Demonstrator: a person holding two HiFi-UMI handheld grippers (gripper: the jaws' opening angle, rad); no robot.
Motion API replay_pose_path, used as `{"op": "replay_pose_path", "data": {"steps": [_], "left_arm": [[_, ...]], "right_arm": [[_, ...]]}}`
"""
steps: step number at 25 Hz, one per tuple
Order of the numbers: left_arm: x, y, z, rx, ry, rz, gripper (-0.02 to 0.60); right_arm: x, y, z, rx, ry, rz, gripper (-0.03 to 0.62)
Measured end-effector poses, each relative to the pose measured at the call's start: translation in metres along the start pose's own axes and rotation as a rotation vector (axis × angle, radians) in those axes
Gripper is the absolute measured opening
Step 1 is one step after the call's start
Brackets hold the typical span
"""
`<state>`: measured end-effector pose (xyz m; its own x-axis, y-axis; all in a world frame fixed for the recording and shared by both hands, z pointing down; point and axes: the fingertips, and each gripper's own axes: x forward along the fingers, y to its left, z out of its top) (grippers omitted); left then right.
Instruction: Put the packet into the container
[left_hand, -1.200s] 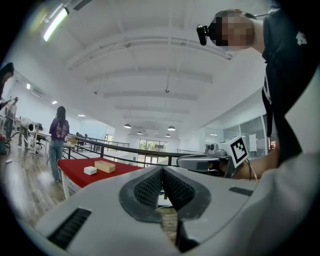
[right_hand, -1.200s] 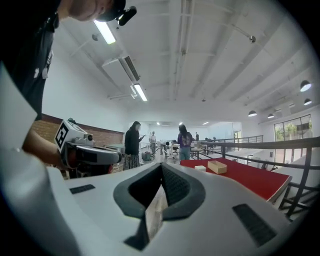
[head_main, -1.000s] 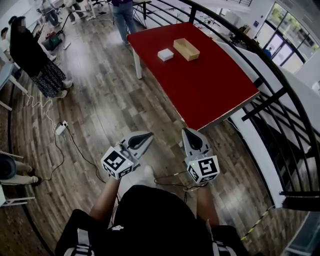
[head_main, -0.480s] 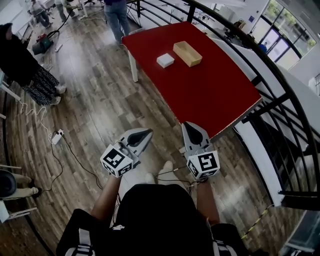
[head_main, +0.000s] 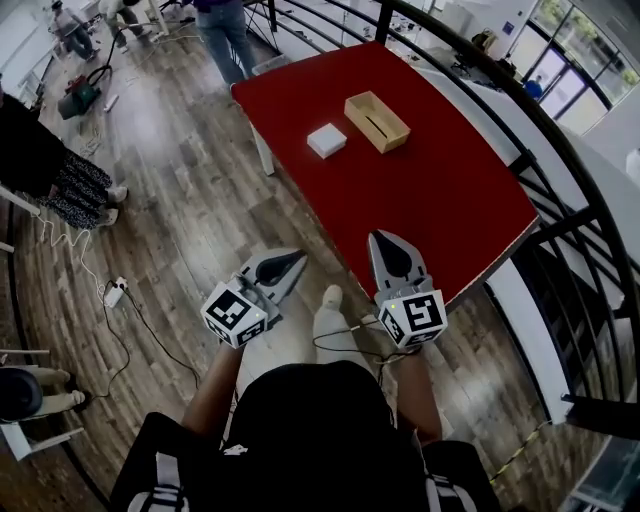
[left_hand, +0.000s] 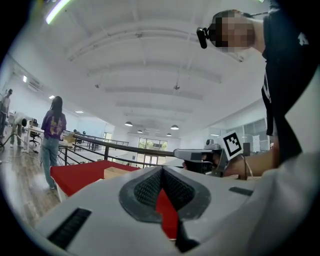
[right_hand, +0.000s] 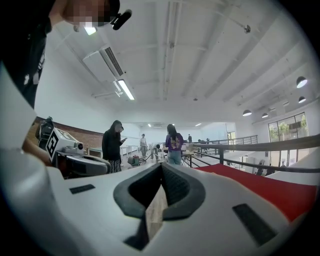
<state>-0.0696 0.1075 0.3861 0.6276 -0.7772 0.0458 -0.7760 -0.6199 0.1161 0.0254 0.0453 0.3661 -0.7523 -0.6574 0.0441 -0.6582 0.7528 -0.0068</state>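
Packet (head_main: 327, 140), white, lay flat on the red surface (head_main: 440, 200), just beside the open tan container (head_main: 377, 121) and outside it. Both grippers were held level by the surface's near edge, well apart from the packet. Left gripper (head_main: 290, 262), over the wood floor (head_main: 190, 200): jaws clenched together, nothing between them. Right gripper (head_main: 388, 250): jaws likewise closed, empty.
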Motion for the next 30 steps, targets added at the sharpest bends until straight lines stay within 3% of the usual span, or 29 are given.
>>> {"op": "replay_pose_path", "data": {"steps": [9, 18, 30], "left_arm": [[0.1, 0.105, 0.021, -0.012, 0.019, 0.027, 0.008], [0.157, 0.156, 0.015, -0.06, 0.078, 0.041, 0.008], [0.19, 0.218, -0.007, -0.069, 0.112, 0.079, 0.009]], "right_arm": [[0.106, -0.087, 0.005, 0.029, 0.027, 0.044, 0.021], [0.15, -0.145, -0.009, 0.08, 0.07, 0.041, 0.021], [0.202, -0.17, -0.043, 0.109, 0.157, 0.043, 0.021]]}}
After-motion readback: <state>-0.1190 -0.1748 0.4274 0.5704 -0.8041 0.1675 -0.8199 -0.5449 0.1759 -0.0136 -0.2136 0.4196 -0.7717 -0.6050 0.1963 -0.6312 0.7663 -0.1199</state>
